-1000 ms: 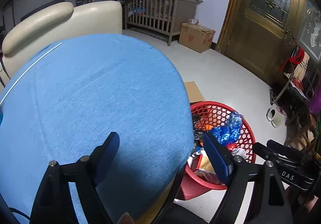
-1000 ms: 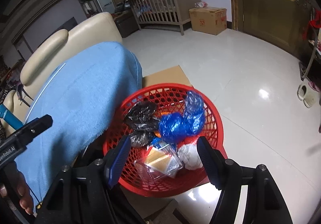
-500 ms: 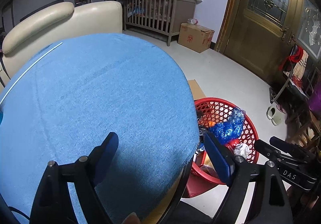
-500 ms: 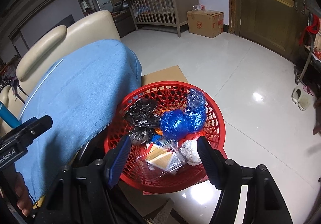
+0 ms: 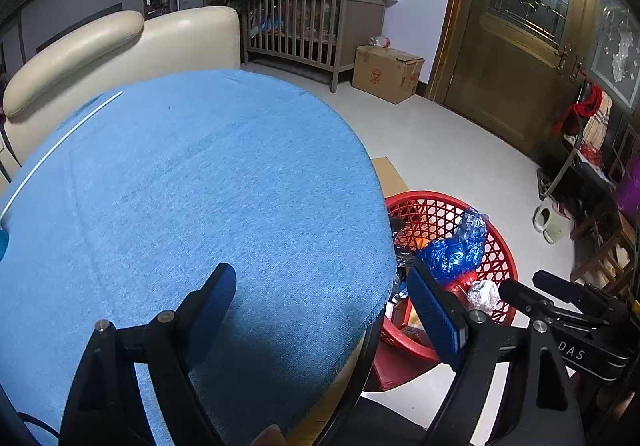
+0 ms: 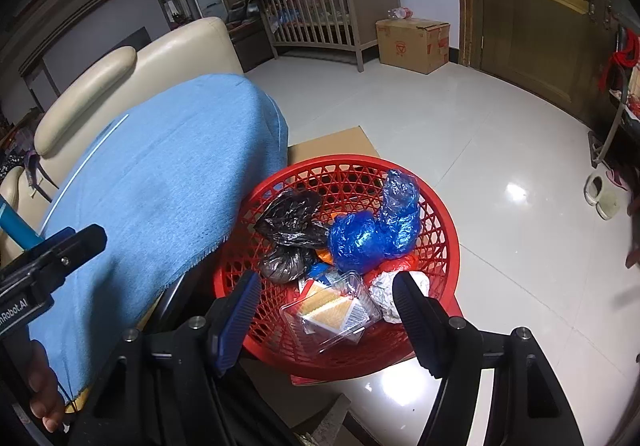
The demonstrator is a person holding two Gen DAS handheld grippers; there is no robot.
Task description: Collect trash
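Left gripper (image 5: 320, 298): we hold it over the round table covered in blue woven cloth (image 5: 192, 182), its jaws standing wide with nothing between them; only bare cloth lies under the pads.
Right gripper (image 6: 326, 298): we hold it above the red plastic lattice basket (image 6: 448, 230), tilted downward, jaws parted about halfway and empty, so anything let go here would fall inside the rim.
Trash: it lies in the basket, which stands on the floor just beside the table edge. We see a crumpled blue plastic bag (image 6: 372, 226), a black plastic bag (image 6: 290, 218), a clear plastic clamshell box (image 6: 332, 310) and a ball of silver foil (image 6: 384, 294), all heaped toward the near side.
Basket placement: it sits on a flat sheet of brown cardboard (image 6: 332, 142), close under the table's rim, we judge so that pieces need only a short carry from the cloth.
Table surface: from the left wrist view we find no loose trash on the visible cloth.
Progress: we judge the collecting finished or nearly so, with both grippers free.
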